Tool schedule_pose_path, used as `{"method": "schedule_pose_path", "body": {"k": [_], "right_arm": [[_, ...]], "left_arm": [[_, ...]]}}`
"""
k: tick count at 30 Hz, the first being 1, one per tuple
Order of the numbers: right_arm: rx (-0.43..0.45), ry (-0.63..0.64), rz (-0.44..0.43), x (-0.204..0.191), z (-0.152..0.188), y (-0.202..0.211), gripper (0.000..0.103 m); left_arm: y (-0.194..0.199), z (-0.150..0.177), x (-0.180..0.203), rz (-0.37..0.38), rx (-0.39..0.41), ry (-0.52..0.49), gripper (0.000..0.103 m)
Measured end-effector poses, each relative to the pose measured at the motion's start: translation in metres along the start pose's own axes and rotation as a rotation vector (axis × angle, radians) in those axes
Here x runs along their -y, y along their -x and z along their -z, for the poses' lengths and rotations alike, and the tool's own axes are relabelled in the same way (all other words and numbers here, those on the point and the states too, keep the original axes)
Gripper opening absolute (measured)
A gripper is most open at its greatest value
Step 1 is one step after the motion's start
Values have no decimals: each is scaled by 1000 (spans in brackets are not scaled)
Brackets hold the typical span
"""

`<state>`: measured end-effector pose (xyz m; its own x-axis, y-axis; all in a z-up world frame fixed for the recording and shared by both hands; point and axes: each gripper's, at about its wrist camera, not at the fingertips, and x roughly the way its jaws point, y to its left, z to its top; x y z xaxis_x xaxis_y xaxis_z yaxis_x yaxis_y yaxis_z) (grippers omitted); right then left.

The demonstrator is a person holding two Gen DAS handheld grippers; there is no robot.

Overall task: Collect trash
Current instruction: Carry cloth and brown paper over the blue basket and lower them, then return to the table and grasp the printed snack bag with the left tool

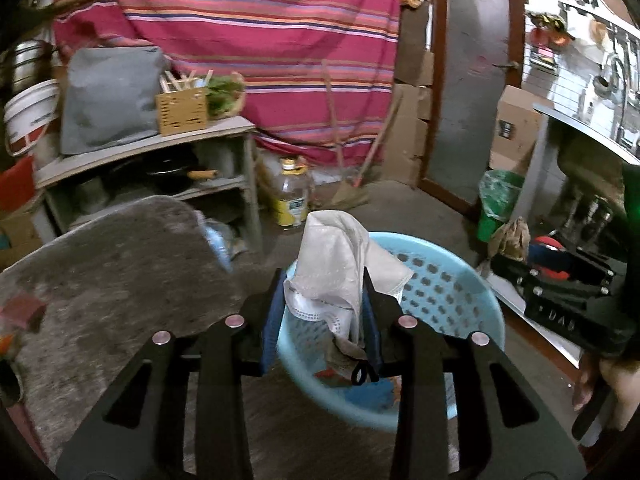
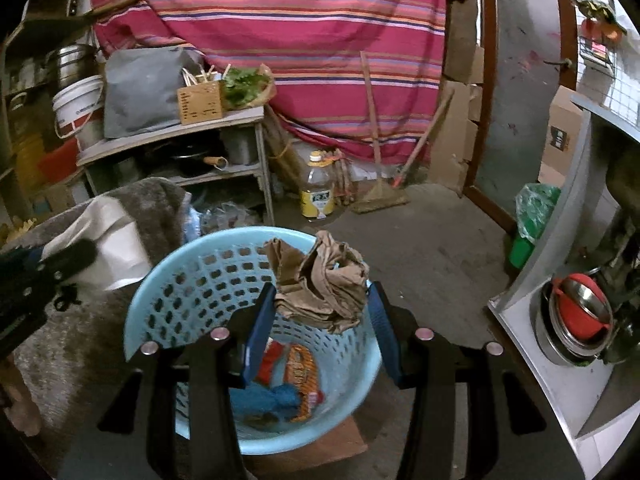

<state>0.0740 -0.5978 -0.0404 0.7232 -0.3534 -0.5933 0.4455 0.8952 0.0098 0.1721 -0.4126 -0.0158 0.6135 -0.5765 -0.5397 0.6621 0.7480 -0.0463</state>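
A light blue perforated basket stands on the floor and holds several wrappers. My left gripper is shut on a crumpled white tissue with a face mask and holds it over the basket's near rim. My right gripper is shut on a crumpled brown paper above the basket's far rim. The left gripper with its white tissue also shows at the left edge of the right wrist view. The right gripper body shows at the right of the left wrist view.
A grey fuzzy surface lies left of the basket. A shelf with a box and greens stands behind. A plastic bottle and brooms lean by the striped curtain. A green bin and a metal cabinet stand right.
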Motion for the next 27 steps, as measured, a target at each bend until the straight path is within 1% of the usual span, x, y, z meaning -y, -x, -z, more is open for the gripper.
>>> {"method": "schedule_pose_path", "body": {"k": [1,2,3,4,5,6,10,13,15,17,20,23,24,25,27], "right_arm": [[-2,-1,4,2,1,0,47],[-4,-2,7,4,0,-1,47],[-6,-3,10,4,0,-2,47],[-7,-5,13,5,1,-3,47],[-9,-6,15,5,1,-3,47],[-11,-6,16,4,1,-4,47],[-21,-7,11,-4,2,-9,48],[-28,-3,-2,-15,4,-14,48],[-32,-1,-10,-22,6,-17,48],[-37,-11,-23,-30,7,-22,48],[-40,-10,-27,-42,7,-30,50],[-21,-27,-13,-51,3,-32,81],[-12,-33,1,-54,1,-31,84],[-7,-37,17,-59,0,-30,86],[-3,-44,23,-67,-2,-27,88]], "left_arm": [[-4,-2,2,6,-6,-7,43],[-7,-3,3,6,-6,-8,50],[-8,-4,3,1,-3,-6,63],[-8,-5,3,-7,3,-5,69],[-6,-5,2,-14,9,-4,77],[-4,-6,0,-23,15,-2,83],[7,-7,-15,-53,31,9,88],[21,-4,-32,-88,40,27,92],[31,0,-44,-114,50,34,96],[45,8,-60,-155,57,43,98],[63,17,-85,-183,45,62,98],[85,25,-115,-228,48,88,98],[92,28,-124,-241,49,98,98],[101,31,-136,-256,50,107,98],[115,36,-154,-296,54,114,98]]}}
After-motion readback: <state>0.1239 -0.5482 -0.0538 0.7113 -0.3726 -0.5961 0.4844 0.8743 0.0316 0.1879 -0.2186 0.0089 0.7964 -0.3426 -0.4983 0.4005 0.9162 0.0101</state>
